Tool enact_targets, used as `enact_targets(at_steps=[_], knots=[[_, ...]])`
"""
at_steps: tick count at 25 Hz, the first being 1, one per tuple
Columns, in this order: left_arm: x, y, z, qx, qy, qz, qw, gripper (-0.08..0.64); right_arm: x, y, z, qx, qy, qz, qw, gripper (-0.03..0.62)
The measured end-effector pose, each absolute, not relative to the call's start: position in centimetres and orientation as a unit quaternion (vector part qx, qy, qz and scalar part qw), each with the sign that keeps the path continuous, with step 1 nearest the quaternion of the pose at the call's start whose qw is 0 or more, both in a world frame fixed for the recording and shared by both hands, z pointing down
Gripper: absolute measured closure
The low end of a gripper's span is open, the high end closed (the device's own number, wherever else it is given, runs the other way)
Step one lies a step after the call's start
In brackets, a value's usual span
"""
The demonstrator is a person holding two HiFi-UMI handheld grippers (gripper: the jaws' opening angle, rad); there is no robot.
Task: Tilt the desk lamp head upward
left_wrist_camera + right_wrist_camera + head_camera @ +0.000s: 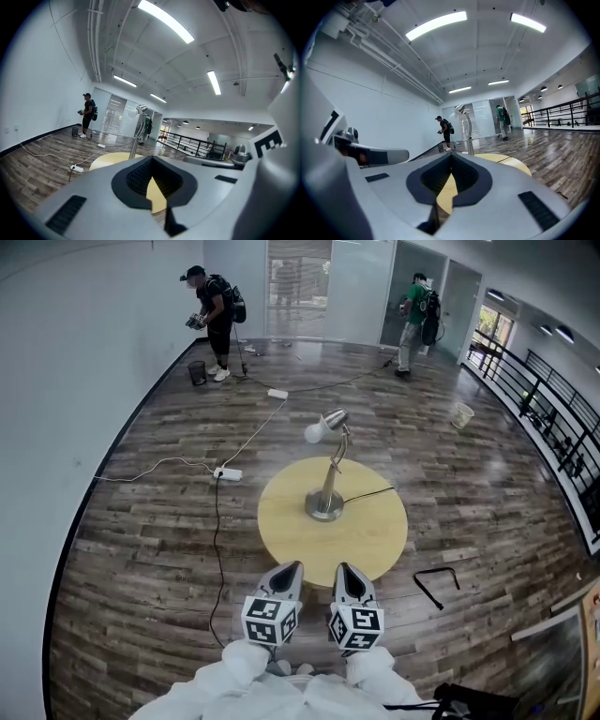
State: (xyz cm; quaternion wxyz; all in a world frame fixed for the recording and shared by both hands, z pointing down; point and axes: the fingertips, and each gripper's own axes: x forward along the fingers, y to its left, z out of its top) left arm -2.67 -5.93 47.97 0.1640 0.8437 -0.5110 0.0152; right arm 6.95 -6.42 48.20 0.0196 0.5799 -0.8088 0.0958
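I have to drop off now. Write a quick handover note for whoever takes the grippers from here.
Left gripper: shut, empty. Right gripper: shut, empty. Both hang side by side at the near edge of the round table, short of the lamp.
Desk lamp stands at the table's middle; its head faces left.
Done: nothing visible.
To do: reach the head and tilt it upward.

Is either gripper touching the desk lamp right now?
Apart. The head view shows left gripper and right gripper at the near edge of the table, bare tabletop separating them from the desk lamp.
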Motion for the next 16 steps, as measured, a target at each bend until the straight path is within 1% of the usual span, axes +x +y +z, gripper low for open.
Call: enact_targets(at_steps=[16], knots=[[-2.62, -5.45, 47.80, 0.847, -0.506, 0.018, 0.163, 0.557, 6.31, -5.97, 48.19, 0.578, -0.810, 0.093, 0.029, 0.578]])
